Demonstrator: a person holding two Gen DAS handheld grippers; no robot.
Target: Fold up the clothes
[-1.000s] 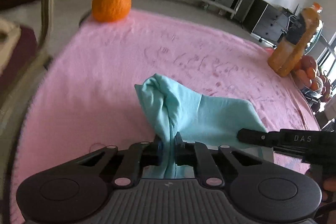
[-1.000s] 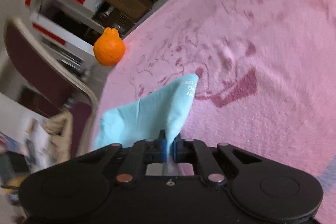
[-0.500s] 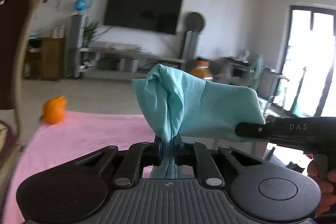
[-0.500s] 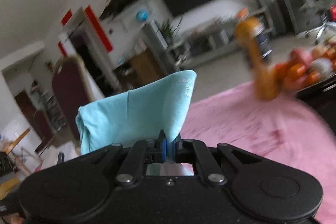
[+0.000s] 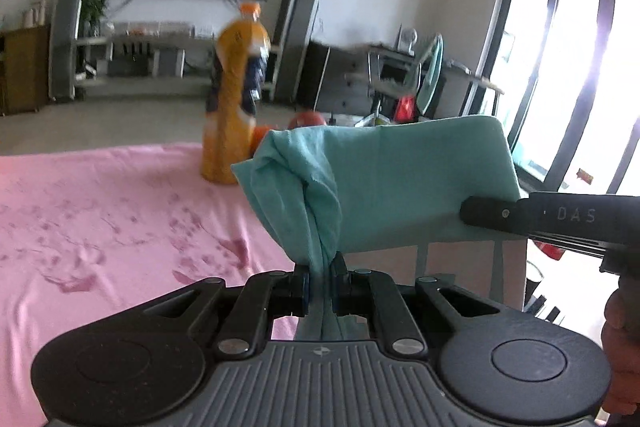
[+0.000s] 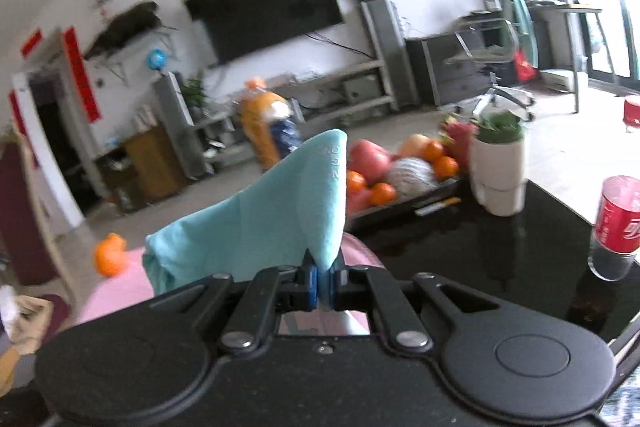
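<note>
A light teal garment [image 5: 384,183] hangs in the air between both grippers, above the pink cloth-covered table [image 5: 100,211]. My left gripper [image 5: 320,283] is shut on a bunched edge of it. My right gripper [image 6: 325,285] is shut on another corner of the teal garment [image 6: 264,227], which stands up in a peak before the camera. The right gripper's black body [image 5: 560,219] shows at the right of the left wrist view, behind the stretched cloth.
An orange juice bottle [image 5: 234,99] stands at the table's far side. A tray of fruit [image 6: 400,171], a white pot with a plant [image 6: 498,167] and a red can [image 6: 616,223] sit on a black surface [image 6: 480,251]. A loose orange [image 6: 110,255] lies at the left.
Both grippers have lifted the teal garment off the pink table and swung right. The views now face the room, bottle and fruit instead of the tabletop.
</note>
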